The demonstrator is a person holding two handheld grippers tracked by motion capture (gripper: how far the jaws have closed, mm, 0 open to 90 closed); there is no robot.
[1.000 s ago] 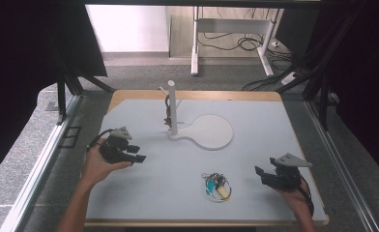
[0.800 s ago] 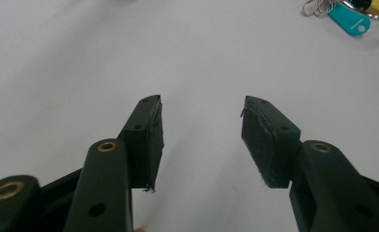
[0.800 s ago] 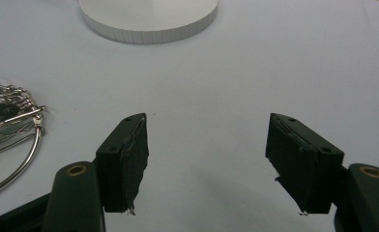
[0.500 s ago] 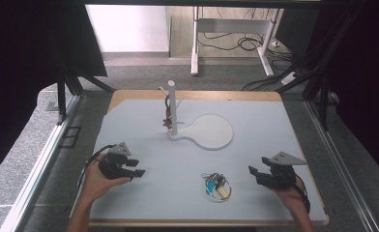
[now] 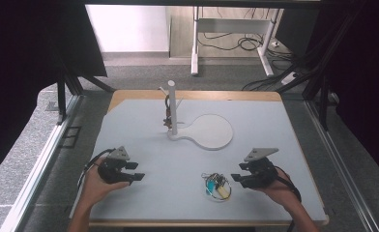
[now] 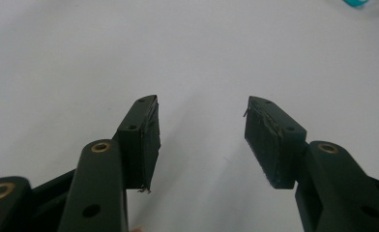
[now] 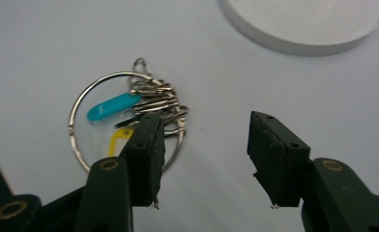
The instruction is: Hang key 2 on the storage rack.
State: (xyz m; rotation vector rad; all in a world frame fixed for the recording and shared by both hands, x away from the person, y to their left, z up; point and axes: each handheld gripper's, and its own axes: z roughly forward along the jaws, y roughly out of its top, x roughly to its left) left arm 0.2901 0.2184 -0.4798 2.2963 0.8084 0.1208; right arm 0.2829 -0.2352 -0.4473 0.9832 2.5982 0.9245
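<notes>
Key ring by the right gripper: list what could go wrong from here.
1. The right gripper is offset: one jaw overlaps the key ring, the other stands over bare table, and its jaws have just been closing, so it may pinch nothing.
2. The thin ring lies flat, so the pads could slide off it.
3. The clips and tags bunch loosely; a nudge might push the bundle away.

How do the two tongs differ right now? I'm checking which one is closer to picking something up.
The right tongs sit right beside the key ring, whose rim lies by one jaw in the right gripper view; the left tongs stand over bare table, far from it. The right tongs' jaws have just been closing, the left's opening. Both are open, holding nothing, and point toward the table's middle.
</notes>
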